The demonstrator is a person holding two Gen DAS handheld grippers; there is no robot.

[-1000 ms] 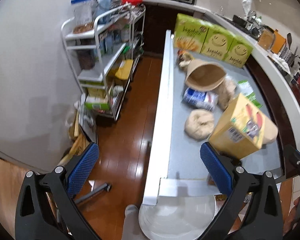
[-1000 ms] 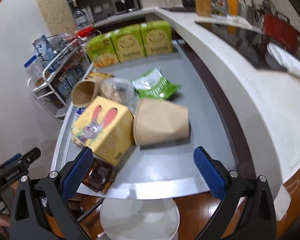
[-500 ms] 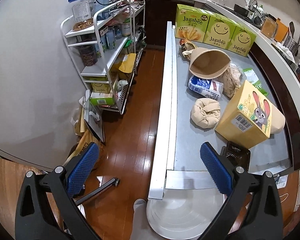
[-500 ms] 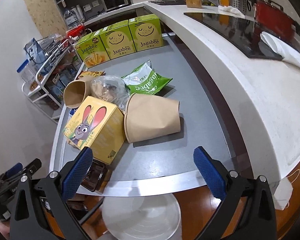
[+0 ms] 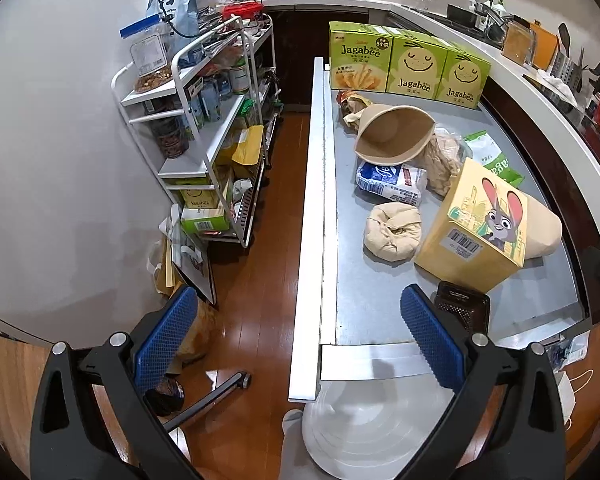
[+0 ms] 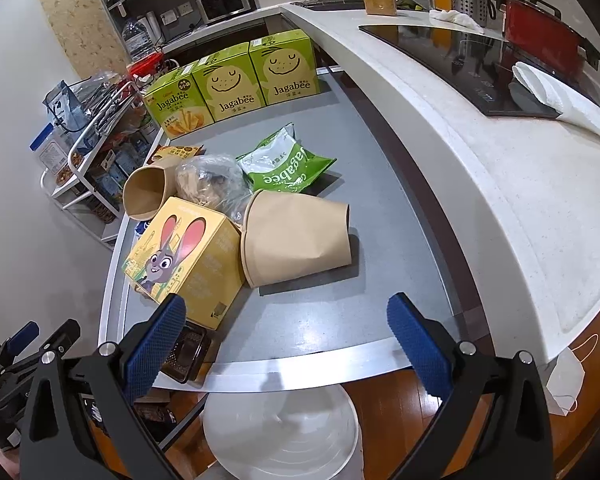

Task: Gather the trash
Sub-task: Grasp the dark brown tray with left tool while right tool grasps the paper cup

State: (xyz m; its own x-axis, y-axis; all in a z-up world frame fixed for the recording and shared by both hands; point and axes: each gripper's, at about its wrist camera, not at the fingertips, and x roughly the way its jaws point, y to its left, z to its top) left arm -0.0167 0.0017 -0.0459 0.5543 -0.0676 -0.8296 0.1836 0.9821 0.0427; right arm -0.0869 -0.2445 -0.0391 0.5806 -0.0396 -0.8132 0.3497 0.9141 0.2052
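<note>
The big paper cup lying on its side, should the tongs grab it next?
Probably yes: move the right tongs forward onto the cup. Both tongs are open and empty, the cup lies straight ahead, and the white bin waits just below the table edge.

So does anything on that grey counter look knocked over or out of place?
Yes. Two brown paper cups lie tipped on their sides, one beside the yellow rabbit box, another behind it; a black tray overhangs the counter's near edge.

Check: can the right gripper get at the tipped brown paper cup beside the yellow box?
Probably yes. The right gripper is open, and bare grey counter lies between it and the paper cup; the yellow box only touches the cup's left rim.
</note>
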